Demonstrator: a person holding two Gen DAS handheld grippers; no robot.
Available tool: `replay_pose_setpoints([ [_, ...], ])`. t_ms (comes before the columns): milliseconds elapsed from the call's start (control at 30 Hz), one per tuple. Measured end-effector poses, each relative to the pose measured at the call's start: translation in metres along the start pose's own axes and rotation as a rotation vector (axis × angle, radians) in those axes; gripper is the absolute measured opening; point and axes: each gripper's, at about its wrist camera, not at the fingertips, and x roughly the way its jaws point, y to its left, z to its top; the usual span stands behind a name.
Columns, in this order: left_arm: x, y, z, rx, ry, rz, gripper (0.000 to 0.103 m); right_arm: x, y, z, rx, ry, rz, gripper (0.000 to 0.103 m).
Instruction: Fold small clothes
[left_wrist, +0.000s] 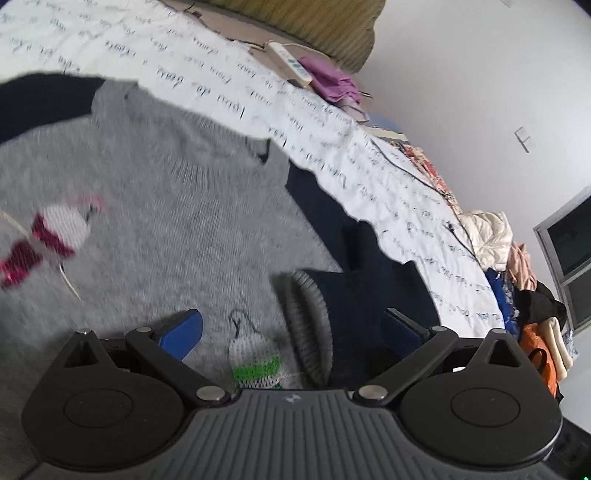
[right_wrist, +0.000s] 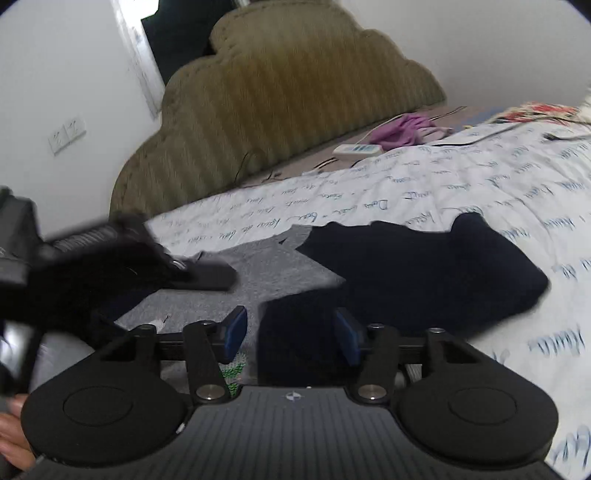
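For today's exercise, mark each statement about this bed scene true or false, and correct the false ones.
1. The grey sweater has dark navy sleeves. True.
2. The left tool is clamped shut on the cuff. False: its jaws stand open.
3. The bedspread carries blue handwriting. True.
4. The headboard is bright red. False: it is olive green.
5. A purple cloth lies by the power strip. True.
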Motion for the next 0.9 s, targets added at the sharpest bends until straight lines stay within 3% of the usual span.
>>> replay_pose_setpoints([
  [233,0.002,0.000,-0.005,-0.058,-0.094,-0.001,0.103,-0.050,-0.038,-0.028,0.078,-0.093,-0.094,0.062],
  [467,0.019,-0.025,-0.004,0.014,-0.028,-0.067,0.100,-0.050,-0.074,-0.051,0.267,-0.109,-0.136,0.067],
  [500,0.021,-0.024,-0.004,0.003,-0.016,-0.085,0.096,-0.051,-0.079,-0.052,0.299,-0.119,-0.126,0.067],
  [567,0.028,-0.023,-0.002,-0.028,0.030,-0.110,0.064,-0.050,-0.086,-0.056,0.338,-0.126,-0.117,0.068],
  [600,0.030,-0.022,-0.001,-0.042,0.051,-0.111,0.056,-0.049,-0.087,-0.056,0.347,-0.125,-0.115,0.068],
  [733,0.037,-0.021,0.003,-0.058,0.085,-0.107,0.048,-0.047,-0.084,-0.058,0.329,-0.121,-0.121,0.070],
  [833,0.037,-0.024,0.003,-0.021,0.084,-0.045,0.010,-0.046,-0.085,-0.058,0.339,-0.119,-0.114,0.071],
  [900,0.030,-0.026,0.004,0.022,0.055,-0.022,0.009,-0.046,-0.088,-0.058,0.359,-0.121,-0.106,0.071],
])
